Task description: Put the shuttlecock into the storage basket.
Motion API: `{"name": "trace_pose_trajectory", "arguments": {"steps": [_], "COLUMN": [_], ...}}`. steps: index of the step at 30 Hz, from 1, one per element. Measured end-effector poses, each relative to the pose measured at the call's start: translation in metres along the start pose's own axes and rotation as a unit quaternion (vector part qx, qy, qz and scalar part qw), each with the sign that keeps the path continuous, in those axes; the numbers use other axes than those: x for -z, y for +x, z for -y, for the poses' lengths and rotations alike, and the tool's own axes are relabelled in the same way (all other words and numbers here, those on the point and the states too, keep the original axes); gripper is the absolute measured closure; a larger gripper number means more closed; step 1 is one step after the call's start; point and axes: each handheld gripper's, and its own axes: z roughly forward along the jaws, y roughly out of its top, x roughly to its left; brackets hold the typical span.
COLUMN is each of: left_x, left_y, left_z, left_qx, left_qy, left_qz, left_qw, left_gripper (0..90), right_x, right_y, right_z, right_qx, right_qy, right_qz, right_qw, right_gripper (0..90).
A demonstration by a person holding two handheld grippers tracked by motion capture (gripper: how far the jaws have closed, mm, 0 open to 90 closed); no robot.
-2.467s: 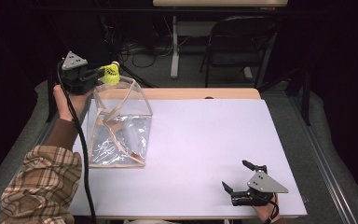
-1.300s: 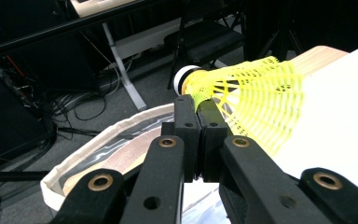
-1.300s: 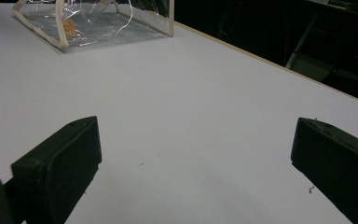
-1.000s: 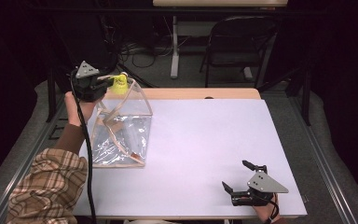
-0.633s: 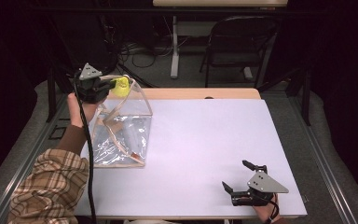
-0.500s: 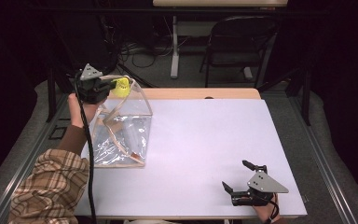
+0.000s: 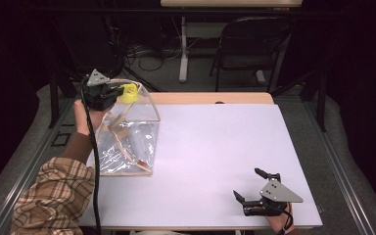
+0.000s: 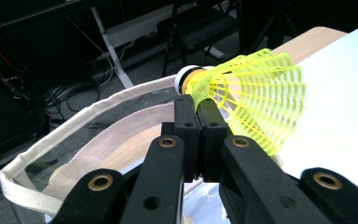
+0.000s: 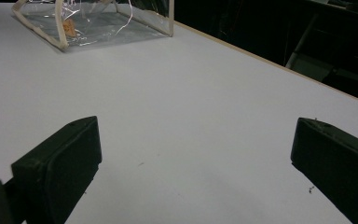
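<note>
Nearest, at about five o'clock on the white tabletop point(image 7: 215, 161), the right tool point(image 7: 255, 187) rests with its jaws spread wide and nothing between them. Farther off, at ten o'clock, the left tool point(image 7: 119, 92) is clamped tight on the yellow shuttlecock point(image 8: 249, 100), holding it by the skirt near the white cork, just above the open rim of the clear bag point(image 7: 127, 142).

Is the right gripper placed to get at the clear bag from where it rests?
Probably yes: the right gripper sits open at the near right corner, and bare white table lies between it and the clear bag. The left gripper holds a yellow shuttlecock above the bag's mouth.
</note>
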Motion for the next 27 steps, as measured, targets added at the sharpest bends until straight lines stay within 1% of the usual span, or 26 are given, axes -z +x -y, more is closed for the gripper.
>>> {"name": "trace_pose_trajectory", "arguments": {"steps": [12, 23, 27], "left_x": [-0.0010, -0.0021, -0.0014], "left_y": [-0.0009, 0.0015, 0.0026], "left_z": [0.0013, 0.0065, 0.0067], "left_qx": [0.003, 0.004, 0.003], "left_qy": [-0.001, 0.006, 0.009], "left_qz": [0.002, 0.000, -0.004], "left_qw": [1.0000, 1.0000, 0.9999], "left_gripper": [89.0, 88.9, 89.0], "right_x": [0.0000, -0.0003, -0.0003], "right_y": [-0.0001, 0.0000, 0.0000], "right_z": [0.0000, 0.0000, 0.0001], "right_qx": [0.000, 0.000, 0.000], "right_qy": [0.000, 0.001, 0.000], "right_qz": [0.000, -0.001, -0.001], "right_qw": [1.0000, 1.0000, 1.0000], "right_gripper": [1.2, 1.3, 1.3]}}
